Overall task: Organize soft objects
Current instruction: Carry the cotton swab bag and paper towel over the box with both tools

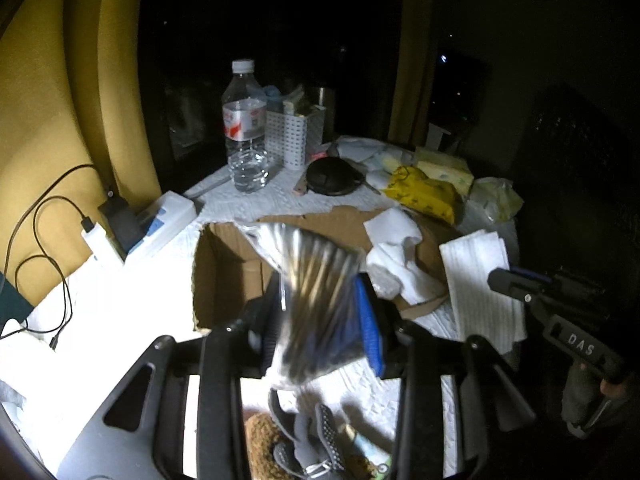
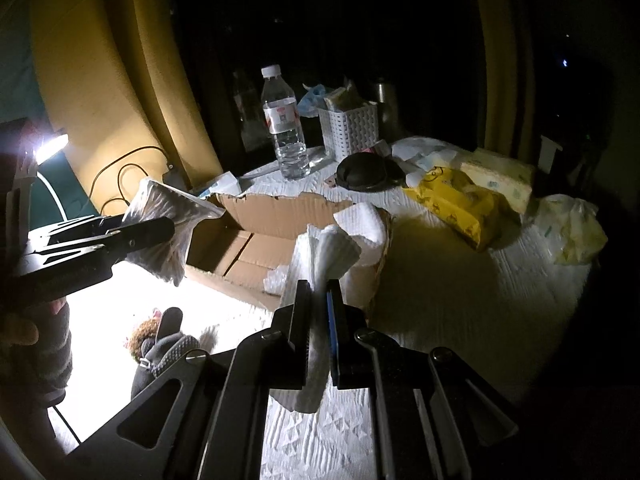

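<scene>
A: Over the box (image 1: 224, 264), the left gripper (image 1: 320, 312) fingers clamp a shiny bag (image 1: 316, 280); the right gripper (image 2: 318, 332) pinches a white cloth (image 2: 336, 248).

B: Lower both inside before releasing, bag at nine o'clock.

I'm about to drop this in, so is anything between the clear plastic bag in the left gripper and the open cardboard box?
Nothing visible: the clear plastic bag hangs beside the open cardboard box, whose near side is unobstructed.
</scene>
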The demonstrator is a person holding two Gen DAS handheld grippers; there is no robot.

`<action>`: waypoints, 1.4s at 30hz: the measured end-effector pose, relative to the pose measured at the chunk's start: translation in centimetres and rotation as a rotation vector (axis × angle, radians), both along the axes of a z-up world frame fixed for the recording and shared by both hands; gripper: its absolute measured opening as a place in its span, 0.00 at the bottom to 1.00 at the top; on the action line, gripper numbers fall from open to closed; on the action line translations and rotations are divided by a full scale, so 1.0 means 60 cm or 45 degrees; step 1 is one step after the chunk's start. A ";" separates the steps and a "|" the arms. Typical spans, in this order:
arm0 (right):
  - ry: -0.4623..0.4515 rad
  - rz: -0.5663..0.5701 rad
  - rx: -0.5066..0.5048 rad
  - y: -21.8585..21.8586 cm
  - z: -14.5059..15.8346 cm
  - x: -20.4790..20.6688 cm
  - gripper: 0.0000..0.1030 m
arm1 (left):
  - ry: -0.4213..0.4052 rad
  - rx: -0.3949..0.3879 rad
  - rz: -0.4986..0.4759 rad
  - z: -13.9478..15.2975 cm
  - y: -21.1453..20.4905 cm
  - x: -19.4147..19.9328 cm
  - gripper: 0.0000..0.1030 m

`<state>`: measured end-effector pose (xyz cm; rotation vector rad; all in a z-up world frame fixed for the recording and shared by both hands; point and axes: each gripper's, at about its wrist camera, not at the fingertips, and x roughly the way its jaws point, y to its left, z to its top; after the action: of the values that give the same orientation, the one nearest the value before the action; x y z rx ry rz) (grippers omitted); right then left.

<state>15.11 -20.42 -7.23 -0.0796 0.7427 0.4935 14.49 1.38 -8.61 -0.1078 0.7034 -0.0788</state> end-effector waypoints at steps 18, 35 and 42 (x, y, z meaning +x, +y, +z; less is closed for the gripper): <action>0.022 0.005 0.029 -0.006 -0.014 0.096 0.08 | 0.057 0.006 0.038 -0.046 0.004 0.073 0.35; 0.113 0.009 -0.017 0.009 -0.087 0.167 0.08 | 0.207 0.011 0.043 -0.128 -0.010 0.132 0.35; 0.128 -0.002 -0.013 0.003 -0.095 0.167 0.14 | 0.240 0.016 0.038 -0.141 -0.017 0.141 0.35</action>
<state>25.10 -20.26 -12.94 -0.0641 0.8435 0.4952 22.97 0.38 -17.07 -0.1147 0.8900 -0.0361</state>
